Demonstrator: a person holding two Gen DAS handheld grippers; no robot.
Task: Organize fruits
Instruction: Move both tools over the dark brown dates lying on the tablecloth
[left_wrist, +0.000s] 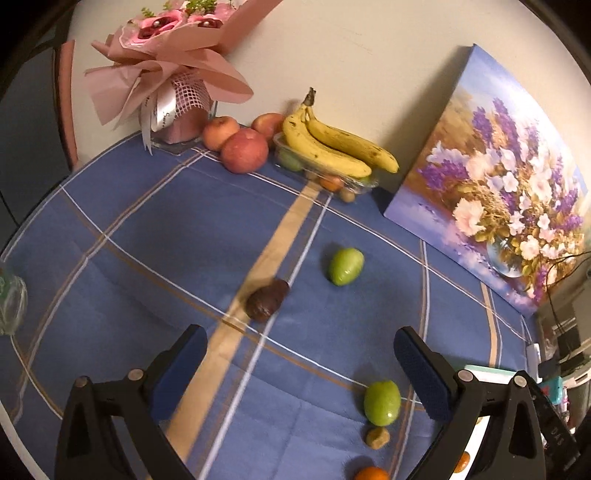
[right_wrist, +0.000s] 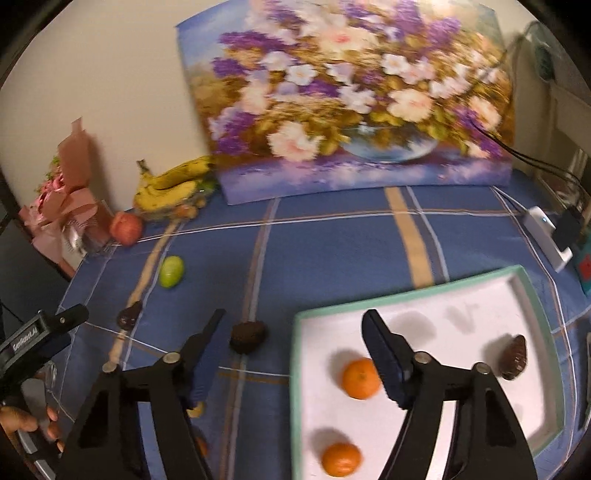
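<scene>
Both grippers (left_wrist: 300, 354) (right_wrist: 295, 339) open, empty.

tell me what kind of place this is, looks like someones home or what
Most likely a home, at a dining or side table. A blue plaid tablecloth covers it, a flower painting leans on the wall, and a wrapped pink bouquet stands beside bananas.

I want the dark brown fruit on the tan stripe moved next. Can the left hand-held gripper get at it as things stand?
Probably yes. The left hand-held gripper is open and empty, and the dark brown fruit lies just ahead of it on bare tablecloth, with the nearest green fruit well aside.
</scene>
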